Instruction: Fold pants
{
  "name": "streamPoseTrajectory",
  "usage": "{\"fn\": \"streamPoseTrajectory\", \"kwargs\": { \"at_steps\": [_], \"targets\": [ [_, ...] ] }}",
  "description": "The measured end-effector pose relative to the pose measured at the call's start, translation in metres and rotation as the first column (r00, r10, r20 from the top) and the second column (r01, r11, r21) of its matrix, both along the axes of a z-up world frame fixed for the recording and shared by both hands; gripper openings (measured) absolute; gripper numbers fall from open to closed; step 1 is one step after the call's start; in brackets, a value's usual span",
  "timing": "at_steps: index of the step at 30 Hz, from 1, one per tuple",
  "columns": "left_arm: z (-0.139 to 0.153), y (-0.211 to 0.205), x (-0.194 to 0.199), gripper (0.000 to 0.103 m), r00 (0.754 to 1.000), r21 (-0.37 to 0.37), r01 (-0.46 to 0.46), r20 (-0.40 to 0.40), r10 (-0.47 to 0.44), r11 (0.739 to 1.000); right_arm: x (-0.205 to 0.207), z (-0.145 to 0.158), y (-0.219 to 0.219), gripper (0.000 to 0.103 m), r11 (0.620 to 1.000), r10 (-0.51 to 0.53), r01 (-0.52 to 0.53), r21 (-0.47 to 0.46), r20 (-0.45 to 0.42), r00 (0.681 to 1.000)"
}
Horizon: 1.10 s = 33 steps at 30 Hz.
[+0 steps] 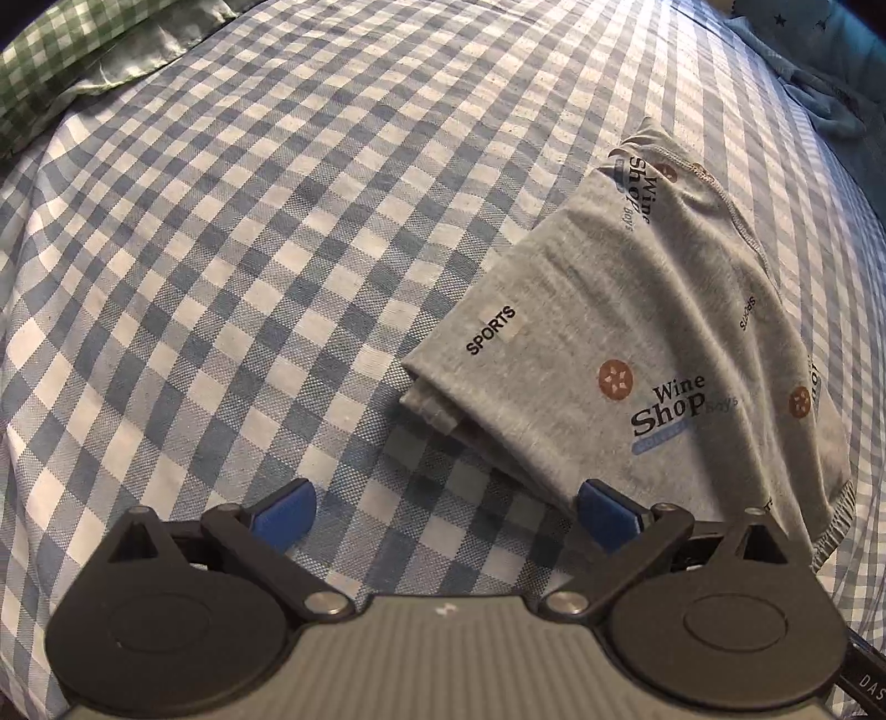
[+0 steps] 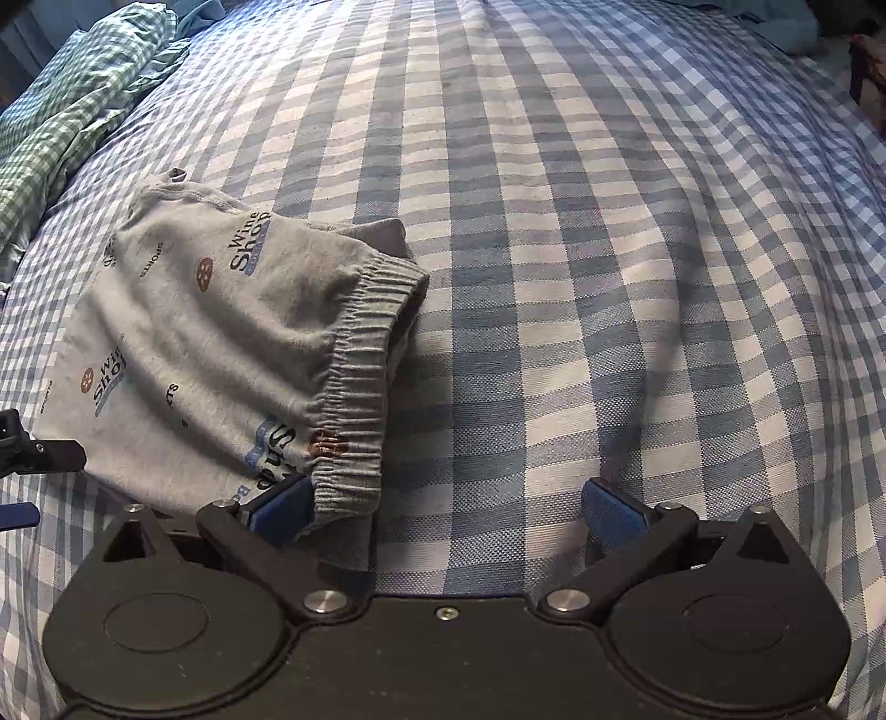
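Observation:
The grey printed pants [image 1: 637,343] lie folded into a compact bundle on the blue-and-white checked bed cover [image 1: 277,249]. In the left wrist view my left gripper [image 1: 443,515] stands open just beside the bundle's near fold, its right blue pad [image 1: 606,512] at the cloth's edge, nothing between the pads. In the right wrist view the pants [image 2: 221,343] sit at the left with the elastic waistband [image 2: 360,376] facing right. My right gripper [image 2: 443,512] is open, its left pad [image 2: 282,507] against the waistband's near corner. Part of the left gripper [image 2: 33,448] shows at the left edge.
A green checked cloth [image 1: 83,50] is bunched at the far left of the bed, also visible as the green checked cloth [image 2: 61,111] in the right wrist view. Teal fabric [image 1: 819,94] lies at the far right. Bare checked cover [image 2: 637,277] spreads right of the pants.

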<state>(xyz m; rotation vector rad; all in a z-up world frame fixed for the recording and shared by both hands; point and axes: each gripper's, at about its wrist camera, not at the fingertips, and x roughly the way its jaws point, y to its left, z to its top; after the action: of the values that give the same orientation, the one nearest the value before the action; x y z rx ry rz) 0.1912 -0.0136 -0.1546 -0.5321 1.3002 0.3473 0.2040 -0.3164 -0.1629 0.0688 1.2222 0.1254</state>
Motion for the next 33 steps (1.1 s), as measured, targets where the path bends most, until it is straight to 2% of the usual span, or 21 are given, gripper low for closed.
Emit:
{"fn": "streamPoseTrajectory", "kwargs": {
  "at_steps": [2, 4, 7, 10, 13, 14, 16, 17, 20, 23, 25, 29, 31, 33],
  "targets": [
    [0.009, 0.005, -0.002, 0.102, 1.0, 0.003, -0.001, 0.028, 0.001, 1.0, 0.0, 0.01, 0.001, 0.102, 1.0, -0.002, 0.002, 0.006, 0.05, 0.999],
    [0.019, 0.008, 0.0, 0.103, 0.996, 0.016, 0.016, 0.091, -0.018, 1.0, 0.004, 0.021, 0.002, 0.102, 1.0, -0.007, 0.004, 0.026, 0.124, 0.992],
    [0.028, 0.005, 0.014, 0.103, 0.984, 0.072, 0.071, 0.158, -0.082, 0.995, 0.02, 0.026, 0.009, 0.102, 1.0, 0.003, -0.006, 0.019, 0.183, 0.983],
    [0.021, 0.004, 0.036, 0.103, 0.98, 0.113, 0.133, 0.135, -0.148, 0.985, 0.042, 0.022, 0.015, 0.102, 1.0, -0.003, 0.003, -0.002, 0.191, 0.982],
    [-0.004, 0.008, 0.053, 0.103, 0.987, 0.145, 0.153, 0.033, -0.159, 0.978, 0.059, 0.009, 0.013, 0.102, 0.999, -0.013, 0.019, -0.034, 0.174, 0.985],
    [-0.012, 0.012, 0.055, 0.103, 0.989, 0.132, 0.148, 0.01, -0.151, 0.98, 0.063, 0.003, 0.012, 0.102, 0.998, -0.007, 0.018, -0.062, 0.162, 0.987],
    [-0.016, 0.019, 0.053, 0.103, 0.99, 0.091, 0.128, 0.043, -0.132, 0.988, 0.067, -0.009, 0.006, 0.102, 0.992, 0.015, 0.003, -0.127, 0.142, 0.99],
    [-0.014, 0.021, 0.051, 0.103, 0.99, 0.089, 0.13, 0.046, -0.135, 0.987, 0.069, -0.013, 0.001, 0.102, 0.992, 0.025, -0.008, -0.126, 0.135, 0.99],
    [-0.007, 0.03, 0.046, 0.103, 0.991, 0.097, 0.123, 0.032, -0.126, 0.988, 0.07, -0.013, -0.015, 0.102, 0.997, 0.039, -0.03, -0.067, 0.14, 0.989],
    [0.008, 0.035, 0.049, 0.103, 0.989, 0.11, 0.097, 0.098, -0.108, 0.989, 0.071, 0.002, -0.013, 0.102, 0.998, 0.055, -0.048, -0.045, 0.186, 0.981],
    [0.017, 0.031, 0.063, 0.103, 0.981, 0.112, 0.112, 0.149, -0.128, 0.987, 0.078, 0.011, -0.003, 0.102, 0.997, 0.081, -0.076, -0.03, 0.224, 0.971],
    [0.023, 0.008, 0.116, 0.103, 0.95, 0.117, 0.21, 0.209, -0.231, 0.971, 0.102, 0.011, 0.028, 0.102, 0.981, 0.182, -0.194, 0.025, 0.236, 0.954],
    [0.02, -0.002, 0.14, 0.103, 0.929, 0.135, 0.27, 0.222, -0.294, 0.953, 0.112, 0.007, 0.044, 0.102, 0.965, 0.248, -0.26, 0.025, 0.229, 0.942],
    [0.008, -0.014, 0.164, 0.103, 0.919, 0.163, 0.311, 0.2, -0.34, 0.936, 0.121, 0.001, 0.058, 0.102, 0.952, 0.303, -0.307, -0.014, 0.202, 0.931]
  ]
}}
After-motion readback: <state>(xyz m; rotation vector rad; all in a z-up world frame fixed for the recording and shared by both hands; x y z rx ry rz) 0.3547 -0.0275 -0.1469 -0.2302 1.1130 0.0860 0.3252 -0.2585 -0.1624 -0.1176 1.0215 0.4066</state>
